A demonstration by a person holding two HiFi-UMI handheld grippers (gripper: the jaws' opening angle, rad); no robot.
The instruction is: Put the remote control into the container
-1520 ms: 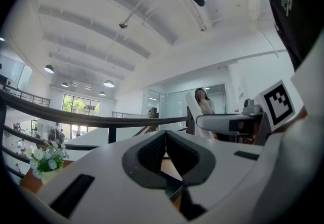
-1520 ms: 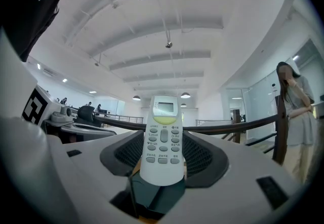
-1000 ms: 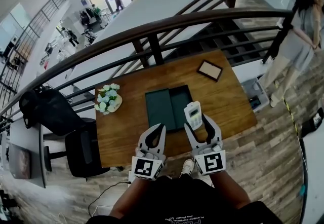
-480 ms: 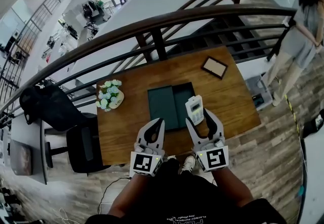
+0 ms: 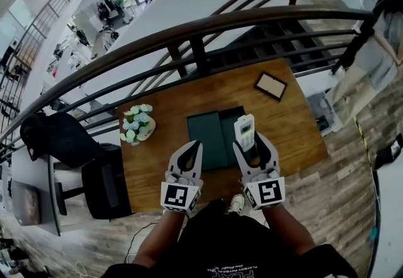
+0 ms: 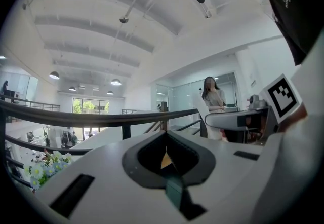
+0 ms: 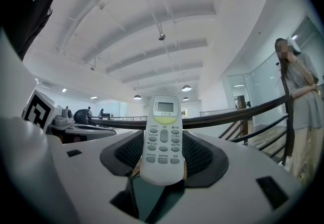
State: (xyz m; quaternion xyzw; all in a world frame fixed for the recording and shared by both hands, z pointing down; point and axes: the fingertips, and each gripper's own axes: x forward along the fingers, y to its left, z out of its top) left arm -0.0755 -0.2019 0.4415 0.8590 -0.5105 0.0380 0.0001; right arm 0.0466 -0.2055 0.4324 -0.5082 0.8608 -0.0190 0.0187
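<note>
My left tool (image 5: 187, 156) is pressed together on nothing at the near edge of the tabletop (image 5: 151, 166). My right tool (image 5: 252, 146) pinches the lower end of the remote control (image 5: 244, 131), which points toward 12 o'clock above the right half of the open green container (image 5: 206, 137). To seat it well, I judge I should lower it level, parallel to the container walls, and release only at rest; the pinched end is covered by the jaws, and the container's depth cannot be read.
</note>
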